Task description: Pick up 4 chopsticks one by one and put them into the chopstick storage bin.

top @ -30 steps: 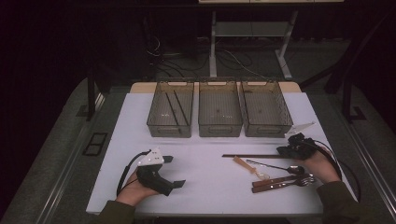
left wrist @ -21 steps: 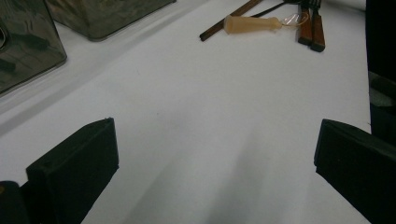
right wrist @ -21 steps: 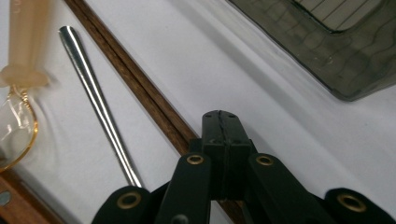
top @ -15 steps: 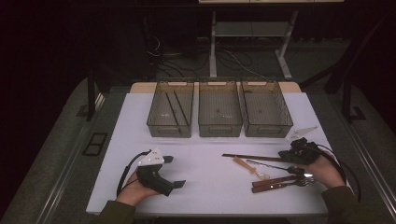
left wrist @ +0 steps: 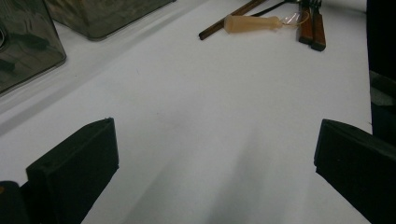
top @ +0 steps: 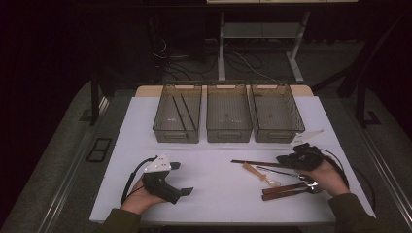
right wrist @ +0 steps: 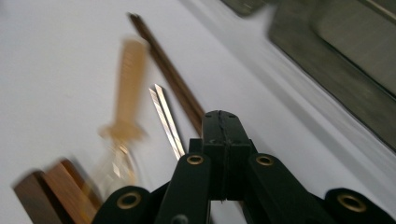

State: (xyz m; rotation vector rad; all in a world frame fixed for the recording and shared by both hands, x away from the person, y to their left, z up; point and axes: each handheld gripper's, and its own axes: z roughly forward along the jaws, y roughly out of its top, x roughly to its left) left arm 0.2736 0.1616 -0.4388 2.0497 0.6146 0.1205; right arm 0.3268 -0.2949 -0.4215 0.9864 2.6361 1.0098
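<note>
right hand-held gripper [right wrist: 219, 121]: jaws pressed together, nothing visibly pinched
left hand-held gripper [left wrist: 210, 158]: spread, idle
cutlery [top: 279, 179]: on bench [top: 218, 189], 9 o'clock of right hand-held gripper
risk: closed tip sweeps in, scatters the pile

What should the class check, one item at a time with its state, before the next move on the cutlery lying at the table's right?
1. Right claw shut: ok.
2. Something gripped in it: cannot tell; the thin metal sticks run beside its tip.
3. Left claw open, nothing between its jaws: ok.
4. Middle bin upright and empty: ok.
5. Wooden-handled pieces lying free on the table: ok.
</note>
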